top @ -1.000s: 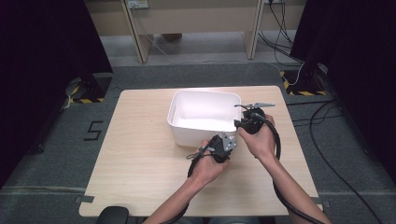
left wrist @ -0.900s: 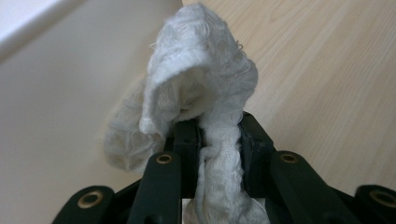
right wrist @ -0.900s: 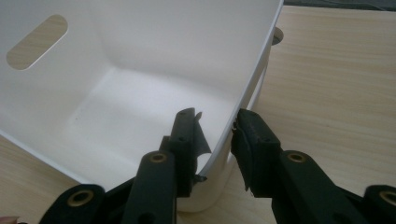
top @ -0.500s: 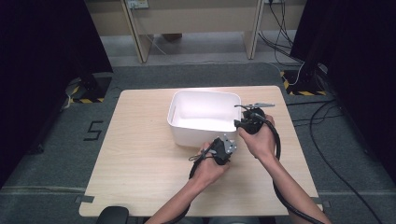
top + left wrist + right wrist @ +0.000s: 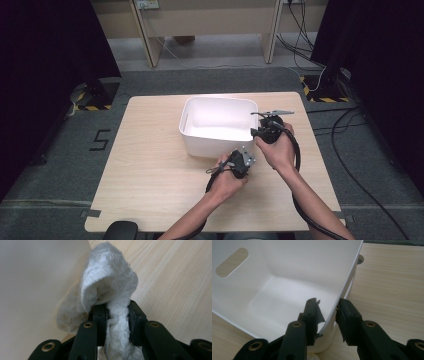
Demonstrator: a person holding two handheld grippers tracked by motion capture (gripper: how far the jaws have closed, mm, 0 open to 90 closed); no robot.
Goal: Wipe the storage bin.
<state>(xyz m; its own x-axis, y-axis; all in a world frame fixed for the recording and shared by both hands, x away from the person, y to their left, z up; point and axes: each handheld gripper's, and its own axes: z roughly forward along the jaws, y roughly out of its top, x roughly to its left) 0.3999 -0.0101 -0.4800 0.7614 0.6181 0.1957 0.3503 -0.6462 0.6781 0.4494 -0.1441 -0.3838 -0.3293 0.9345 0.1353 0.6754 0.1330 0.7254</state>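
A white plastic bin stands on the wooden table. My left gripper sits low by the bin's near right corner, shut on a white knitted cloth. The bunched cloth rises past the left gripper's jaws, beside the bin's outer wall and above the tabletop. My right gripper is at the bin's right side. In the right gripper view its jaws straddle the bin's wall, one inside and one outside, closed on the rim. The bin's inside looks bare.
Cables trail from both grippers over the table's right part. Grey floor surrounds the table, with dark curtains at both sides and wooden furniture legs at the back.
My left gripper has sunk a little toward the table beside the bin, with the cloth in it. The right gripper has stayed on the rim.
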